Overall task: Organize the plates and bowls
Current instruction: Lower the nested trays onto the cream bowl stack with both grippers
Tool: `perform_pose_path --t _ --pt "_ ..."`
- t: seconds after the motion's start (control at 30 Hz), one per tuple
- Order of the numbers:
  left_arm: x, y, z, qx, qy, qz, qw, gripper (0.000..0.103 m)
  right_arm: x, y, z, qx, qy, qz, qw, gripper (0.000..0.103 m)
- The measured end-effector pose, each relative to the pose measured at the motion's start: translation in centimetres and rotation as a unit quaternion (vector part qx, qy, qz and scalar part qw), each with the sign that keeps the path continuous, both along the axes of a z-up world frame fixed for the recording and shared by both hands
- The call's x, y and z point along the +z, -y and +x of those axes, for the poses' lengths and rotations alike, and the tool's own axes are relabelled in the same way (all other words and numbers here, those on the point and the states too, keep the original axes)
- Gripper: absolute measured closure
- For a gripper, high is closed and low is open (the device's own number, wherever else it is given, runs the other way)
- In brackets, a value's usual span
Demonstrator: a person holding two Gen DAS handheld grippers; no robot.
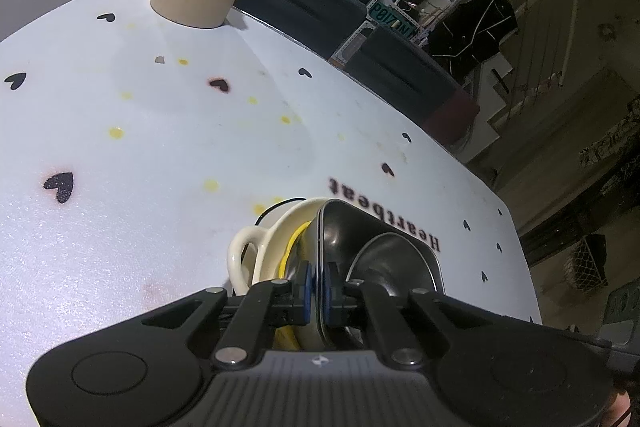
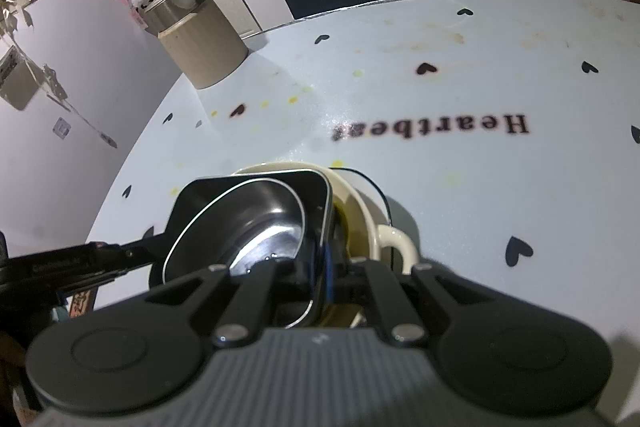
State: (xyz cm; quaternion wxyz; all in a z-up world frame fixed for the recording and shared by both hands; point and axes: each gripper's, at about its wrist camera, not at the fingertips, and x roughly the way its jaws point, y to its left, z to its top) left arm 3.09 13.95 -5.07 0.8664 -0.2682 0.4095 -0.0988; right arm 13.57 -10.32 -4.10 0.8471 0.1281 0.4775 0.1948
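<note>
We hold a stack of dishes between our two tools, close in front of both cameras and on the near side of the black "Heartbeat" lettering printed on the pale blue heart-patterned counter. The left hand-held gripper is clamped on the rim of the glossy black rounded-square bowl, its blue pads pressed to either side of the rim. The right hand-held gripper is closed on the same black bowl at its rim, a blue pad showing against the edge. A smaller dark bowl with a thin pale rim nests inside the black one. Behind the black bowl sits a cream ceramic bowl with a loop handle, yellow inside, its handle on the lettering side in the right view. A beige ribbed cylindrical container stands on the counter well beyond the lettering, near the far edge.
</note>
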Motion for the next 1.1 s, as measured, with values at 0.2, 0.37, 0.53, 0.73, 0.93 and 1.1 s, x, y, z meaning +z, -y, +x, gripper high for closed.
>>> perform_pose_path --t 0.2,0.37,0.53,0.73,0.93,1.1 --pt "0.1 0.4 0.3 -0.004 0.001 0.014 0.9999 0.097 0.0 0.0 0.3 -0.001 0.0 0.0 1.0 0.093" --pt "0.0 0.5 0.5 -0.011 0.006 0.024 0.9996 0.097 -0.1 -0.3 0.8 0.001 0.004 -0.003 1.0 0.093" --pt "-0.2 0.5 0.4 -0.011 0.003 0.02 0.9997 0.097 0.2 -0.9 0.3 0.017 0.03 -0.03 0.999 0.095" --pt "-0.2 0.4 0.4 -0.009 0.001 0.016 0.9998 0.097 0.8 -1.0 -0.1 0.025 0.062 -0.035 0.997 0.096" --pt "-0.2 0.4 0.3 -0.008 0.004 0.016 0.9998 0.097 0.6 -1.0 0.0 0.026 0.055 -0.04 0.997 0.096" --pt "-0.2 0.4 0.3 -0.007 0.004 0.013 0.9999 0.097 0.4 -1.0 0.2 0.023 0.046 -0.035 0.998 0.096"
